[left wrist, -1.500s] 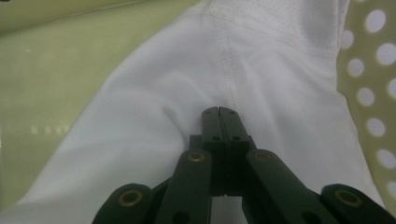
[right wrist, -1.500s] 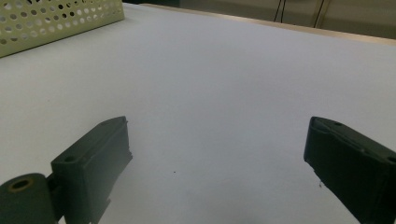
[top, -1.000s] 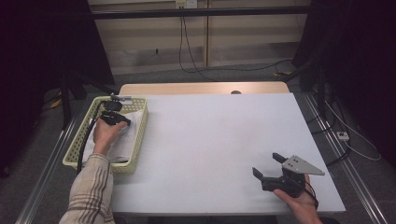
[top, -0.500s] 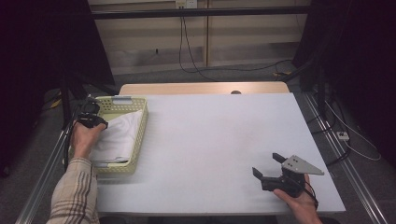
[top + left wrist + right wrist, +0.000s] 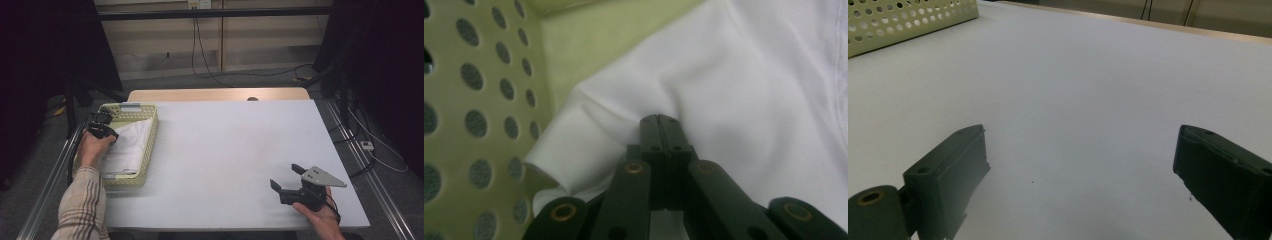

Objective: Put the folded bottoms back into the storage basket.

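From above, white tabletop (image 5: 220, 150) carries a perforated yellow-green basket (image 5: 145, 150) at its left edge, where my left gripper (image 5: 101, 127) sits on folded white cloth (image 5: 127, 147); my right gripper (image 5: 292, 187) rests near the front right. Left gripper view: jaws pinched together on a soft ridge of cloth (image 5: 724, 75) beside the basket wall (image 5: 484, 90), which I judge light, limp and best gathered at a fold. Right gripper view: jaws stand wide over bare table (image 5: 1083, 90).

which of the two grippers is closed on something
The left gripper, at the yellow basket: its jaws are pinched together on the white cloth. The right gripper rests over bare table with jaws wide apart.
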Action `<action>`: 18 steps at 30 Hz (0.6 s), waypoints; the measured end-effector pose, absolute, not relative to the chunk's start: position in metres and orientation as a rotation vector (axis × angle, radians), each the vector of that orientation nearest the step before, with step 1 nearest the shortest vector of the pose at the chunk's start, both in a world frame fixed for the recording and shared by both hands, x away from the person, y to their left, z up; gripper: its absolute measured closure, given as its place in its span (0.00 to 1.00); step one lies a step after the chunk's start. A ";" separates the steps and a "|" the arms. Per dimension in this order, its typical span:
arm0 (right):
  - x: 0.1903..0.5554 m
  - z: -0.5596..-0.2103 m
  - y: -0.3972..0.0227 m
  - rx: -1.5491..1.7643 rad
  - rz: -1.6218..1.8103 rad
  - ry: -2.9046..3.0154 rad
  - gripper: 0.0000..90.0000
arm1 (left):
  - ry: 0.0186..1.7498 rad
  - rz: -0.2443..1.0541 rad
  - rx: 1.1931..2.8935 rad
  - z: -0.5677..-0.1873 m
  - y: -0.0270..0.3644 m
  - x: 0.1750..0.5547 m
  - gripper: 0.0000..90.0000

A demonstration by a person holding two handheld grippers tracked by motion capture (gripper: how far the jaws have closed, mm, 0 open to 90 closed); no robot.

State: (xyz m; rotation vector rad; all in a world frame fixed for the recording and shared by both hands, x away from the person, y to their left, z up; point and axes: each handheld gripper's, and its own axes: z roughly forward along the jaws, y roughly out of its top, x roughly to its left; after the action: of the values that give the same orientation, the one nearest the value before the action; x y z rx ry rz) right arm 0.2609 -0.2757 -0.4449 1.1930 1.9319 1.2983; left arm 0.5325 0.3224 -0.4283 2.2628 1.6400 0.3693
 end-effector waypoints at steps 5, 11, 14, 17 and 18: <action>0.261 -0.445 -0.276 1.195 1.297 1.932 0.08 | 1.597 0.397 2.219 -0.432 0.323 0.537 1.00; 0.261 -0.445 -0.276 1.194 1.298 1.933 0.08 | 1.592 0.469 2.270 -0.432 0.314 0.544 1.00; 0.261 -0.445 -0.276 1.194 1.297 1.932 0.08 | 1.565 0.523 2.273 -0.434 0.312 0.547 1.00; 0.261 -0.445 -0.275 1.198 1.300 1.933 0.08 | 1.561 0.540 2.294 -0.434 0.309 0.550 1.00; 0.261 -0.445 -0.276 1.194 1.298 1.935 0.08 | 1.576 0.527 2.286 -0.433 0.309 0.550 1.00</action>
State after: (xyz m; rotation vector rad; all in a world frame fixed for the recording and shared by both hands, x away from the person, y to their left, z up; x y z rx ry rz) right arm 0.2609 -0.2757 -0.4450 1.1935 1.9349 1.2982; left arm 0.5500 0.3090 -0.4334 2.2863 1.5760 0.5269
